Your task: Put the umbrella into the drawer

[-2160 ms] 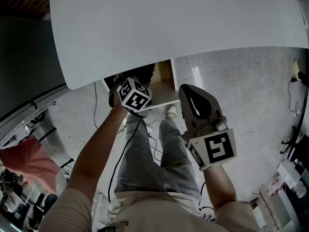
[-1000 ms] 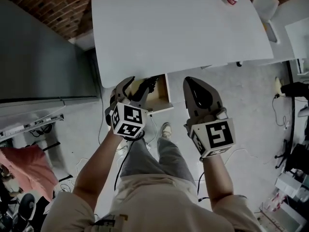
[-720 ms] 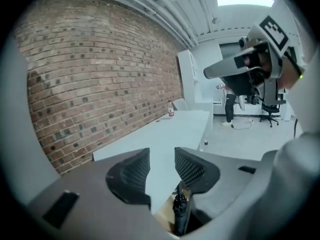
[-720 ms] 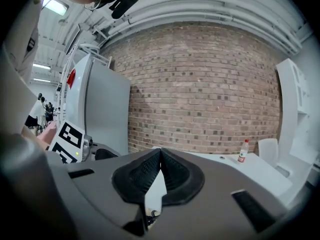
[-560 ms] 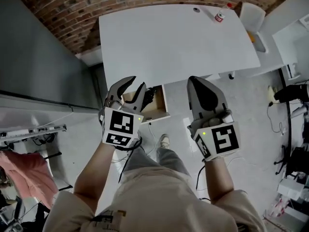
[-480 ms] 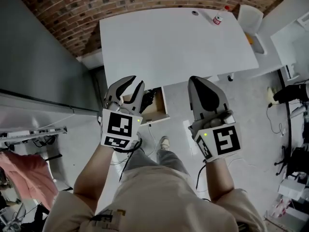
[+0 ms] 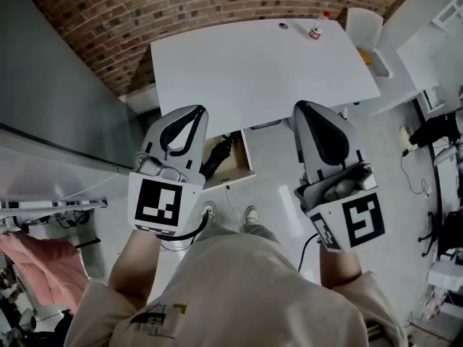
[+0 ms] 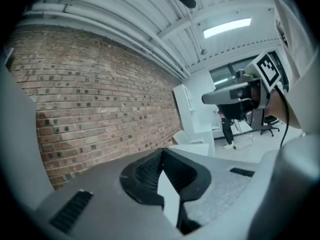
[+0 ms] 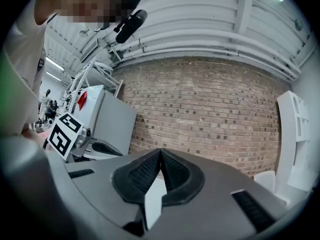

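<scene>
The black folded umbrella [image 7: 219, 152] lies in the open drawer [image 7: 237, 170] under the white table [image 7: 260, 63]. Both grippers are raised level, well above the drawer and apart from the umbrella. My left gripper [image 7: 189, 111] has its jaws shut with nothing between them; in the left gripper view its fingertips [image 8: 161, 153] meet in front of the brick wall. My right gripper [image 7: 309, 107] is also shut and empty, its fingertips [image 9: 160, 152] closed together. Each gripper view shows the other gripper: the right gripper [image 8: 235, 91], the left gripper [image 9: 97, 148].
A small bottle [image 7: 315, 31] stands at the table's far edge. A white chair [image 7: 362, 26] is beyond the table's right corner. A brick wall [image 7: 145, 6] runs behind, a grey cabinet [image 7: 51, 100] at left. Cables and the person's shoes [image 7: 252, 214] are on the floor.
Both grippers rose from beside the drawer to chest height. The left jaws went from open to shut, empty. The umbrella stayed in the drawer.
</scene>
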Tool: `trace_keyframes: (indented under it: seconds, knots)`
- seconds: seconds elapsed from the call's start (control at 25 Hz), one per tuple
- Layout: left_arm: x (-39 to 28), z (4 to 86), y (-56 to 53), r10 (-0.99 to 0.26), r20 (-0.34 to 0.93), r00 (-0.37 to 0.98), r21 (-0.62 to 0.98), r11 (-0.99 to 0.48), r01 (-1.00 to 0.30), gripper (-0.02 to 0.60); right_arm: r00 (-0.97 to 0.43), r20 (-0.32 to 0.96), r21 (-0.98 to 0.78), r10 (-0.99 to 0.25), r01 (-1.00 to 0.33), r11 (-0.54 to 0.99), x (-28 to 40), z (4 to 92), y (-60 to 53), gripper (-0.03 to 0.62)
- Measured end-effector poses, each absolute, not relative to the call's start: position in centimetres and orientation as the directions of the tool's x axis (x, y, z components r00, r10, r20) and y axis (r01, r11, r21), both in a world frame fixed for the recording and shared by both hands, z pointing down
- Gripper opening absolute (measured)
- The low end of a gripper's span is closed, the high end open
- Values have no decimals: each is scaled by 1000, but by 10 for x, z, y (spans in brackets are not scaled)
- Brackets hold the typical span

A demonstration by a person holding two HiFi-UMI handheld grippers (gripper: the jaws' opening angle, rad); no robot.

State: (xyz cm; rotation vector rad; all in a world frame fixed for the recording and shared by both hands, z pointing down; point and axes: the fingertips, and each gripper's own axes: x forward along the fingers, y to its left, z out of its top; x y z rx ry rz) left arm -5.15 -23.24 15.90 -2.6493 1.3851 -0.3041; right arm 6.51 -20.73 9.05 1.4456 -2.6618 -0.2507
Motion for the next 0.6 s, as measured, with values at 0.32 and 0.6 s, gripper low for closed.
trace_keyframes:
  seconds: [0.32,0.6]
  knots:
    - [-63,126,-196,-832,2,555,-158,-549,-821,8,-579,-65,160,-813,-810,564,64,81,-176,8]
    - [-64,140,-175,-813,50,581,-165,-580,-798,8,-602,-28,103,-798,-796,597,54,100,-162,8]
